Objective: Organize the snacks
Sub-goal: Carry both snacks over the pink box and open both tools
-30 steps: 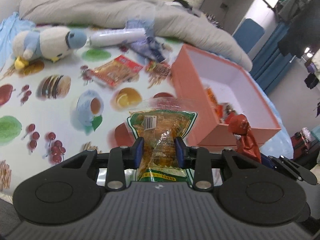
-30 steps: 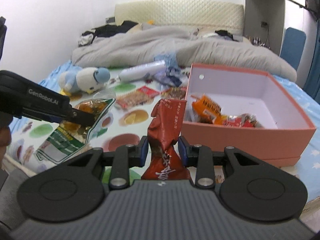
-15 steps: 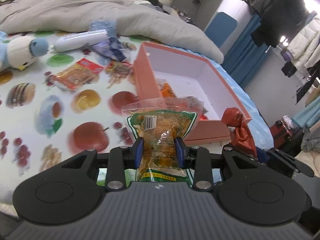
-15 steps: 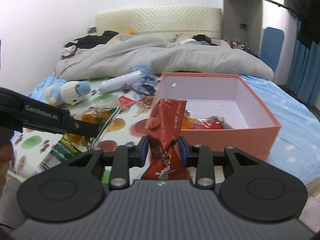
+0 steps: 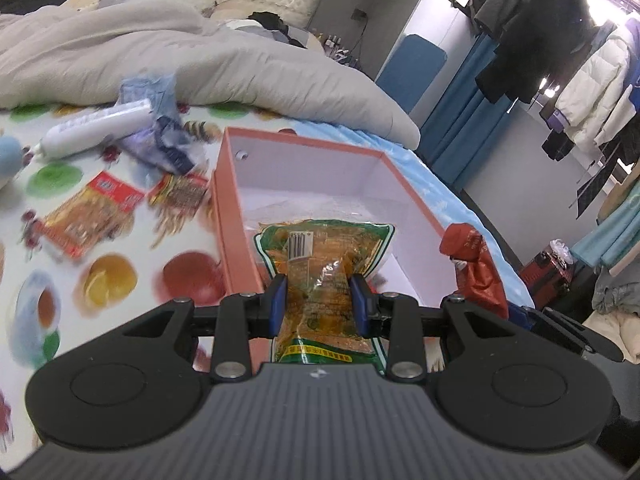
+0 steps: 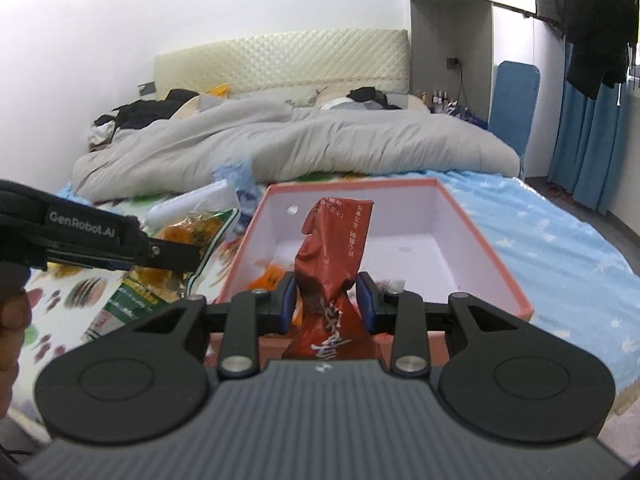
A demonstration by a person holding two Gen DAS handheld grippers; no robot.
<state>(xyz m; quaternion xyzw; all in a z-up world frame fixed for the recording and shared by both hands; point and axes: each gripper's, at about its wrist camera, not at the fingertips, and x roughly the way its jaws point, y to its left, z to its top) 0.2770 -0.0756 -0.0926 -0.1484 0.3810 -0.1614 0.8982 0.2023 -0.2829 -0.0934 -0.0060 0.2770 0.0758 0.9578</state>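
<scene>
Since a second ago both grippers have swung across from the fruit-print cloth (image 5: 120, 280) to the salmon box (image 5: 230, 216), which now lies straight ahead of each. The left gripper (image 5: 319, 300) is clamped on a green-edged snack bag (image 5: 320, 256) held over the box's near corner. Just to its right, the right gripper (image 6: 328, 300) pinches a crumpled red packet (image 6: 332, 248), upright before the box's open interior.

My left gripper (image 5: 319, 306) hides the green packet's (image 5: 320, 256) lower end. Snacks on the cloth to its left (image 5: 86, 210) are motion-blurred, labels unreadable. Box (image 6: 472, 236) contents behind my right gripper (image 6: 326, 304): mostly hidden.
</scene>
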